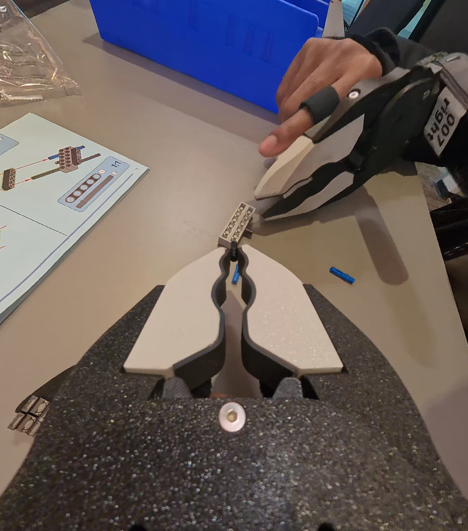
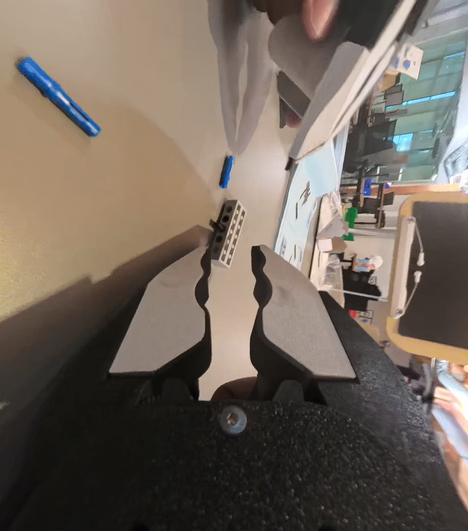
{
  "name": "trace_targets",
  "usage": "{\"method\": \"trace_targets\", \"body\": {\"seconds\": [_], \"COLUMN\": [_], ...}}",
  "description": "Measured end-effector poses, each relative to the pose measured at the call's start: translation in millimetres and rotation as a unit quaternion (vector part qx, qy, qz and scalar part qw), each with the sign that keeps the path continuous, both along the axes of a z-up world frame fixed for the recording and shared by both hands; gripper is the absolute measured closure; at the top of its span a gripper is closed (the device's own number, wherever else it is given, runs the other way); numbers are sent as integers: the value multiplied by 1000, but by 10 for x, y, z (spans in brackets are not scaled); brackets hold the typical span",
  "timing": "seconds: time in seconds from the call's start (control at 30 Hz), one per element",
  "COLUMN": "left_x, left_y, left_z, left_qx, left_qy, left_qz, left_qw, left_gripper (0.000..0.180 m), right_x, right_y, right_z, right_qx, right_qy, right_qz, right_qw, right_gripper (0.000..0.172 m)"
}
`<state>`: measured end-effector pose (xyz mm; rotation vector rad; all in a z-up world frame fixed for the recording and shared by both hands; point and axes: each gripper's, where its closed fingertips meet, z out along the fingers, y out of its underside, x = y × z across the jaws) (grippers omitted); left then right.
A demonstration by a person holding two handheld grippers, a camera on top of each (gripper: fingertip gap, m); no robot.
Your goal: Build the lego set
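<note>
Peg pinched at the brick's near end

The left gripper (image 1: 233, 249) clamped a black peg (image 1: 233, 250) against the grey brick (image 1: 237, 224) just ahead; the right gripper (image 2: 228, 254) stood open beside that brick, holding nothing.

Grey studded plastic brick block (image 1: 237, 225) just past the left gripper (image 1: 233, 250) tips looks matt. The short blue plastic pins (image 1: 341, 275) off to its right are slightly shiny. Tan tabletop (image 1: 152, 230) is smooth and matt, the crinkled clear plastic bag (image 1: 11, 51) far left glossy.
</note>
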<state>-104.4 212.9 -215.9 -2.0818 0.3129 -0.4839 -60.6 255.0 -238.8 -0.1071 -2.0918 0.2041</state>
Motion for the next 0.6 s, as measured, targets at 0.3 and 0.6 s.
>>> {"method": "trace_targets", "body": {"seconds": [0.3,0.6], "left_x": [10,22], "left_y": [-3,-12], "left_z": [-10,-17], "left_qx": [-2,-4], "left_qy": [4,7], "left_qz": [-2,-5], "left_qw": [1000,1000], "left_gripper": [176,176], "right_x": [31,-36], "right_y": [-19,2], "right_z": [-64,-137], "right_qx": [-208,-236], "right_qy": [-112,-172], "right_qz": [-136,-176], "right_qw": [962,940], "right_gripper": [144,145]}}
